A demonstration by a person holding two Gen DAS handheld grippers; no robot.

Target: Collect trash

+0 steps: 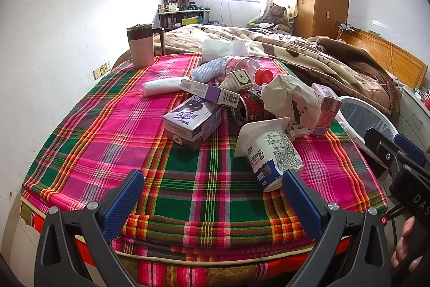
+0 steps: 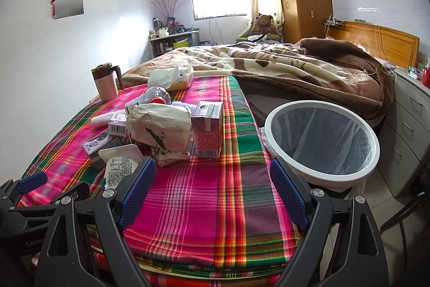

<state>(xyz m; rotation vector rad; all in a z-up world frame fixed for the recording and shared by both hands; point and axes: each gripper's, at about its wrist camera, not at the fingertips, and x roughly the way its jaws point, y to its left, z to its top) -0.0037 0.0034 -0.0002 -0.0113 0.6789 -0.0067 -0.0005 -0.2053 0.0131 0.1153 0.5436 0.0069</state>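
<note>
Trash [image 1: 242,109] sits in a heap on the bed [image 1: 107,125], beside the bin [image 2: 322,141]; the left tool [image 1: 212,192] and right tool [image 2: 212,190] are both spread wide and hold nothing; the cup [image 1: 271,152] lies nearest, and looks light and thin, so squeeze its middle softly; paper [image 1: 293,96] will crumple.

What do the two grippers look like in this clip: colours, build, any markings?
Both match: the left gripper and right gripper have black plastic frames with triangular cut-outs, silver round bolts and blue ribbed pads. White lettering shows on their bodies, "DAS" and "GenRo", both cut off. Bare fingertips show; no sleeve, no cables.
</note>
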